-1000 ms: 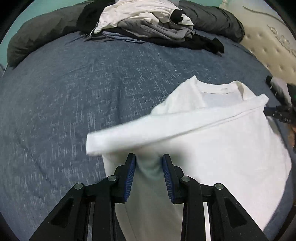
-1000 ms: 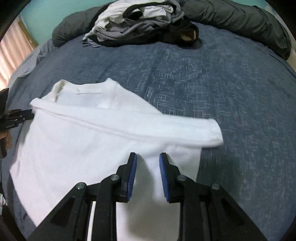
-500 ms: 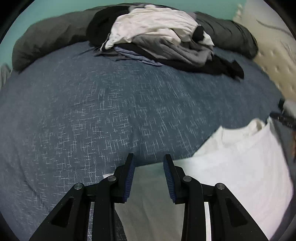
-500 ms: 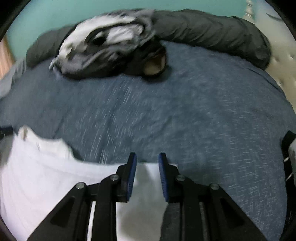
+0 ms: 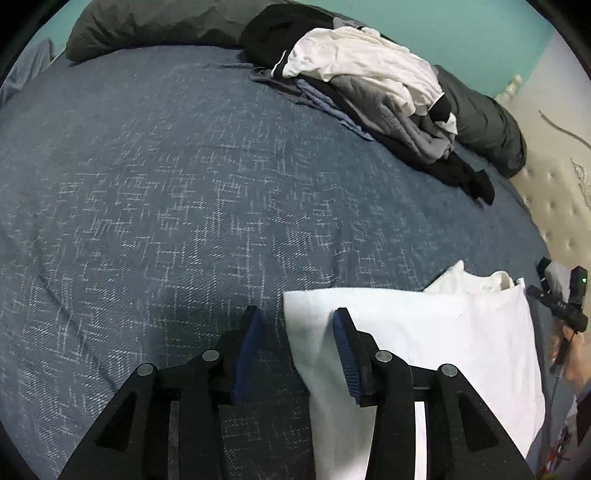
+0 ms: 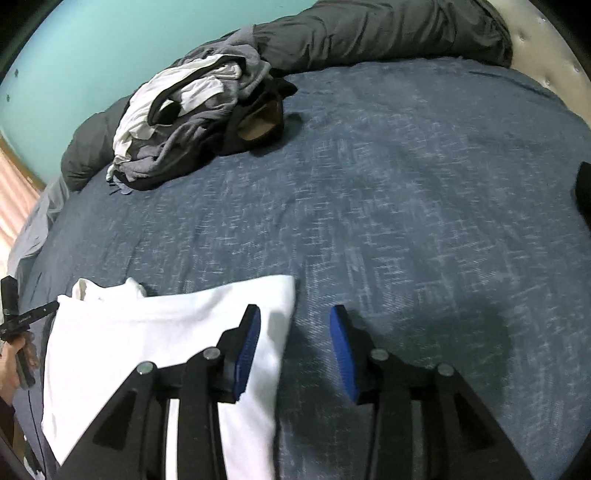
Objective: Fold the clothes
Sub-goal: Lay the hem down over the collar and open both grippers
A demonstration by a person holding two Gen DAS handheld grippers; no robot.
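A white shirt [image 5: 424, 343] lies folded flat on the blue bedspread [image 5: 184, 184], its collar [image 5: 476, 280] at the far end. My left gripper [image 5: 297, 332] hovers over the shirt's left edge. Its jaws are opening: the fabric's corner lies between them, but the pads do not press on it. In the right wrist view the same shirt [image 6: 147, 332] is at the lower left. My right gripper [image 6: 293, 332] stands over its right edge, jaws also opening, with only the shirt's edge beneath the left finger [image 6: 249, 339].
A heap of unfolded white, grey and black clothes [image 5: 369, 85] [image 6: 192, 122] sits at the far side of the bed, before a dark grey duvet [image 6: 369, 33]. A cream tufted headboard [image 5: 554, 192] is on the right. A person's hand [image 6: 14, 362] shows at the frame edge.
Both grippers carried the shirt's near part forward and laid it over toward the collar. Their jaws then widened and let the fabric go, each ending at a side edge.
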